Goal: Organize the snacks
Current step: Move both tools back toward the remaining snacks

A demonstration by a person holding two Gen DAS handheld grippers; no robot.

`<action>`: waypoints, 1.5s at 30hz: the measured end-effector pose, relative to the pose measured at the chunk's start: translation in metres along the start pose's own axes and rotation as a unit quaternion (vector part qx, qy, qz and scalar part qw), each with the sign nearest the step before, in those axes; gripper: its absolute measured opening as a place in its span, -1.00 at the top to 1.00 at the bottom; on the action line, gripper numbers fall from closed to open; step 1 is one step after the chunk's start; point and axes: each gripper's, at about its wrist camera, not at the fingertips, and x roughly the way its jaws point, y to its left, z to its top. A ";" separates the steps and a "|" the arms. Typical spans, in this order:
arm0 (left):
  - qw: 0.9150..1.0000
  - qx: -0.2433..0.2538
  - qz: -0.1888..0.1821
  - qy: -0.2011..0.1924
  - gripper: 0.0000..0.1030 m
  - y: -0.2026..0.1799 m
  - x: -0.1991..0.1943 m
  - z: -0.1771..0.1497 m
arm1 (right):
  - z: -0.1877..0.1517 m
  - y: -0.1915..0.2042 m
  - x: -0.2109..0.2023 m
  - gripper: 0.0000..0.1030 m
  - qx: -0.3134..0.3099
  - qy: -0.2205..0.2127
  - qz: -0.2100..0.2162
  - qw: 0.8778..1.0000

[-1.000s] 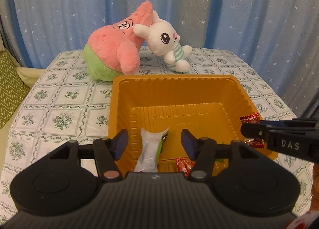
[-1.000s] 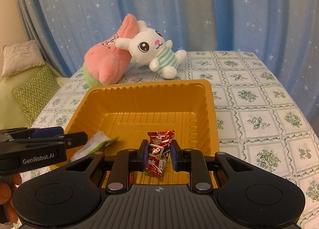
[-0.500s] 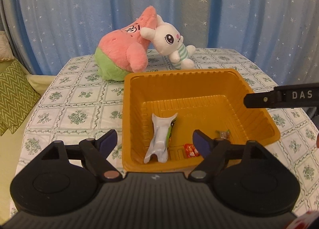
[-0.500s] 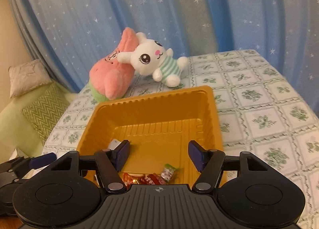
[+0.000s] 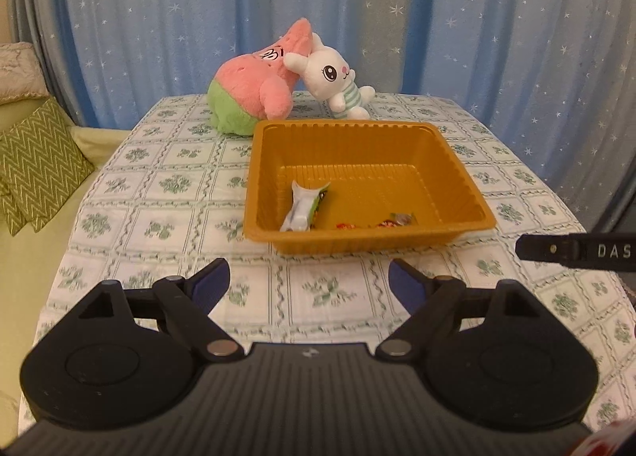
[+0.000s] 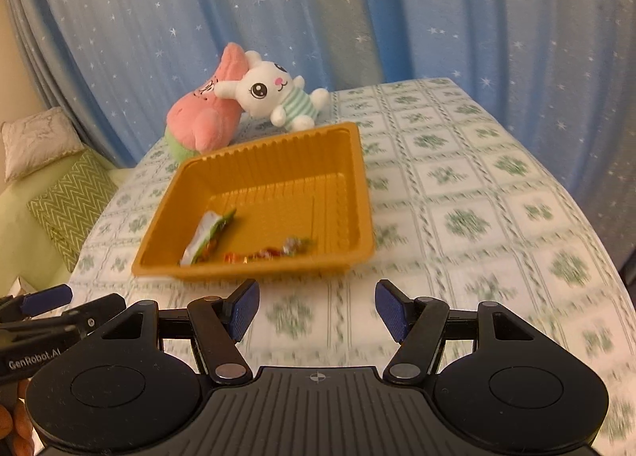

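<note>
Snacks sit in the orange tray (image 5: pixel 369 233) ahead of both our grippers: a white-and-green packet (image 5: pixel 303 206) toward its left side and a few small wrapped candies (image 6: pixel 274 251) along its near wall. Our left gripper (image 5: pixel 308 283) stands wide open with nothing between its fingers, its jaws having just been opening further. Our right gripper (image 6: pixel 316 307) is about half open and also empty, its jaws having just parted. Both hang over bare tablecloth (image 6: pixel 457 217) short of the tray, touching nothing.

We judge the drop-off step done, with both tools free for the next snack. No loose snack shows on the cloth in either view, so the next move calls for finding one out of frame, or stopping if none remain.

Beyond the tray, a pink plush (image 5: pixel 258 94) and a white bunny plush (image 5: pixel 338 80) lean together, touching its far rim or just behind it; we cannot tell which. Nothing blocks our way to the tray. Off to our left lies a green zigzag cushion (image 5: pixel 37 162).
</note>
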 end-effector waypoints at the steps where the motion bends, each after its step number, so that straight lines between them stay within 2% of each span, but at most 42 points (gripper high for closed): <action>1: 1.000 -0.003 0.000 0.001 -0.66 -0.001 -0.007 -0.004 | -0.006 0.000 -0.006 -0.26 0.002 0.002 -0.002 1.000; 15: 1.000 -0.015 -0.007 0.007 -0.66 -0.006 -0.080 -0.051 | -0.066 0.015 -0.082 -0.26 -0.024 -0.003 -0.024 0.999; 23: 1.000 -0.015 -0.008 0.025 -0.67 -0.006 -0.097 -0.074 | -0.094 0.006 -0.103 -0.26 -0.010 0.005 -0.026 1.000; 35: 0.998 -0.015 -0.016 0.056 -0.63 -0.013 -0.083 -0.101 | -0.121 0.002 -0.107 -0.26 -0.003 0.013 -0.022 1.000; 45: 0.996 -0.028 -0.033 0.074 -0.31 -0.024 -0.047 -0.102 | -0.126 -0.011 -0.090 -0.25 0.006 0.013 -0.029 0.999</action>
